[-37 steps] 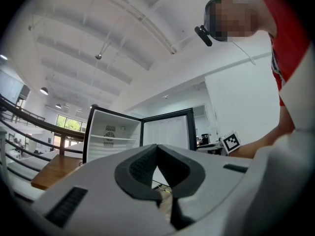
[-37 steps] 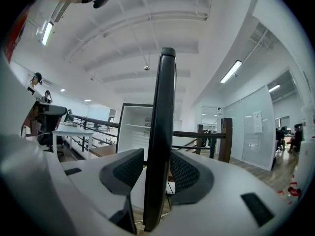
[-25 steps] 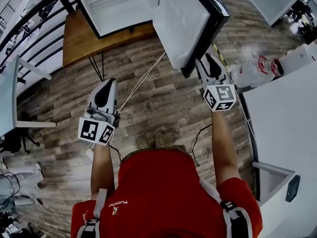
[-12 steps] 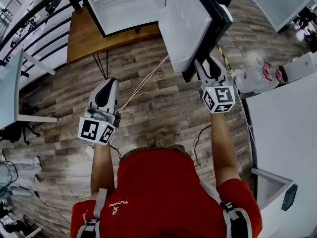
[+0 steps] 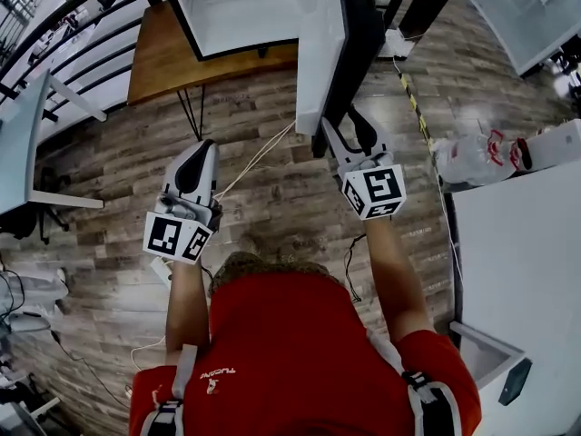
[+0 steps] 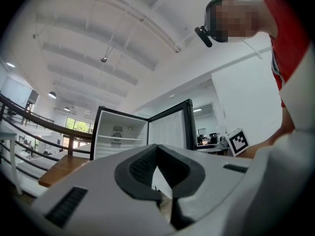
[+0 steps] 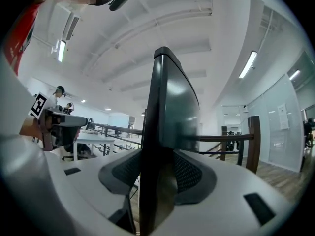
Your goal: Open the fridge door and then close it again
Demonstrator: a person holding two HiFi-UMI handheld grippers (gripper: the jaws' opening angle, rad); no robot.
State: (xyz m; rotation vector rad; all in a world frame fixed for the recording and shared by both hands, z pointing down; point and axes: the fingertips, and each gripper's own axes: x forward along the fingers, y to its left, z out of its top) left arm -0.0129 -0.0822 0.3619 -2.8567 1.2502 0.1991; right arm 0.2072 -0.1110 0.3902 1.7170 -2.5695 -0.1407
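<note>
Right gripper (image 5: 343, 127) straddled the free edge of the fridge door (image 5: 320, 53), its pads pinching both faces although the jaws had just been easing wider. Left gripper (image 5: 201, 153) hung pressed together and empty over the plank floor (image 5: 272, 180). With the door partway open from the mini fridge (image 5: 241, 12) at the floor's far edge, the closing swing looked under way; next, push it flush against the cabinet, then let go

Head view: overhead, steeply down, fridge (image 5: 241, 7) ahead. Left gripper view: level, fridge farther off. Right gripper view: close along door (image 7: 167, 127) edge. Door in all three.
</note>
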